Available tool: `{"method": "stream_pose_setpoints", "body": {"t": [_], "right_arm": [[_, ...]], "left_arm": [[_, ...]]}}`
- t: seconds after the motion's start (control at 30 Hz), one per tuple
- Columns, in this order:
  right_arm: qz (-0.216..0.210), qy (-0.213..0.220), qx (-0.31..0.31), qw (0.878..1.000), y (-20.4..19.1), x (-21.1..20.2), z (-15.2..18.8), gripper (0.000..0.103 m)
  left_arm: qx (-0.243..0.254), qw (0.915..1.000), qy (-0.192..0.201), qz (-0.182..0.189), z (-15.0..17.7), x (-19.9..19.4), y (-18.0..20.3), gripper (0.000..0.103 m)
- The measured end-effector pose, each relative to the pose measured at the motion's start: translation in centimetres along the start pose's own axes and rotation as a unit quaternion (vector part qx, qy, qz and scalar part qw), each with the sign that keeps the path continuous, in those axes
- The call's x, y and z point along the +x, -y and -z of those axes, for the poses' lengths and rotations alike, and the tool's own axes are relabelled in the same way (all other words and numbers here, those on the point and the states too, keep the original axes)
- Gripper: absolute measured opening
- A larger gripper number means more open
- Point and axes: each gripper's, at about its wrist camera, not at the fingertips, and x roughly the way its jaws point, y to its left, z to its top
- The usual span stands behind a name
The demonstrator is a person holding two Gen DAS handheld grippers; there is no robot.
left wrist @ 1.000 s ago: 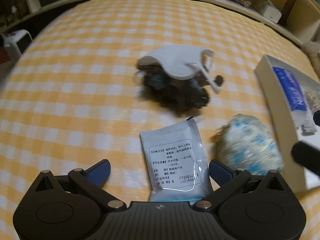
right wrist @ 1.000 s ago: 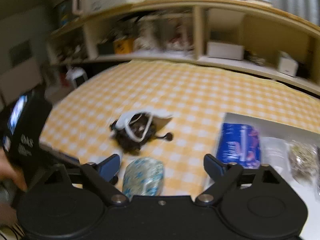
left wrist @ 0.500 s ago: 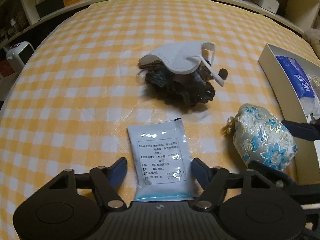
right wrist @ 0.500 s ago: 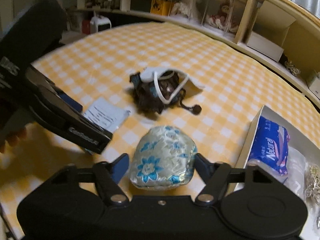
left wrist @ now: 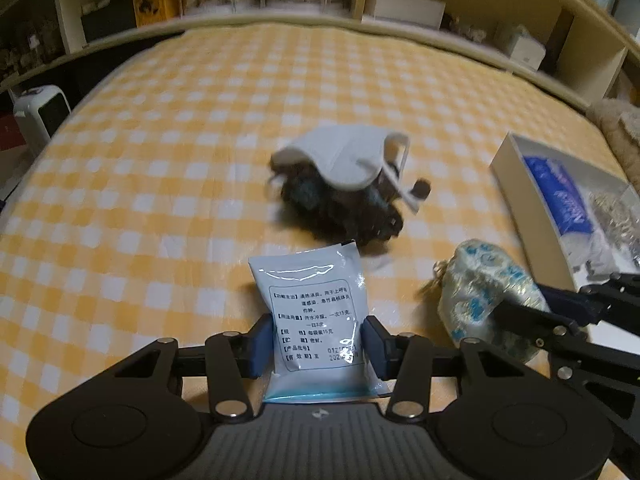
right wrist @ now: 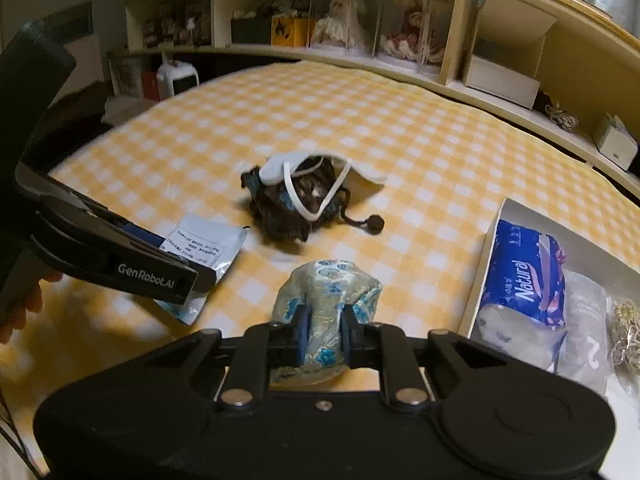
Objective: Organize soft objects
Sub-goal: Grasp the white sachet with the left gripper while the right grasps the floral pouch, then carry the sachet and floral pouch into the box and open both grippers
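My left gripper [left wrist: 318, 342] is shut on a pale blue sachet with printed text [left wrist: 310, 300], which lies on the yellow checked cloth; the sachet also shows in the right wrist view [right wrist: 200, 246]. My right gripper [right wrist: 323, 334] is shut on a silver pouch with blue flowers [right wrist: 328, 292], squeezing it; the pouch also shows in the left wrist view [left wrist: 480, 280]. Further back a white face mask [left wrist: 340, 156] lies on a dark knitted bundle [left wrist: 340, 208], apart from both grippers.
A white open box [right wrist: 486, 256] stands at the right, holding a blue "Natural" tissue pack [right wrist: 524, 280] and clear bags. Shelves with boxes and dolls [right wrist: 360, 28] curve behind the bed. A white heater [left wrist: 38, 114] stands off the left edge.
Both grippers have closed: the left on the sachet, the right on the flowered pouch, which is now pinched narrow. Both had come forward over their objects.
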Motion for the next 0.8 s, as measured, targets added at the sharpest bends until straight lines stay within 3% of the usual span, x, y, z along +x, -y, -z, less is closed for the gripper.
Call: {"method": "stream_pose_setpoints", "body": {"t": [0.47, 0.8], "right_arm": [[0.017, 0.071, 0.073, 0.995, 2.3, -4.2, -1.0, 0.011], [0.035, 0.125, 0.139, 0.982, 5.5, -10.4, -0.5, 0.011]], "left_arm": [[-0.02, 0.9953, 0.085, 0.041, -1.1, -4.4, 0.5, 0.049], [-0.014, 0.9842, 0.126, 0.124, -2.0, -7.4, 3.6, 0.049]]}}
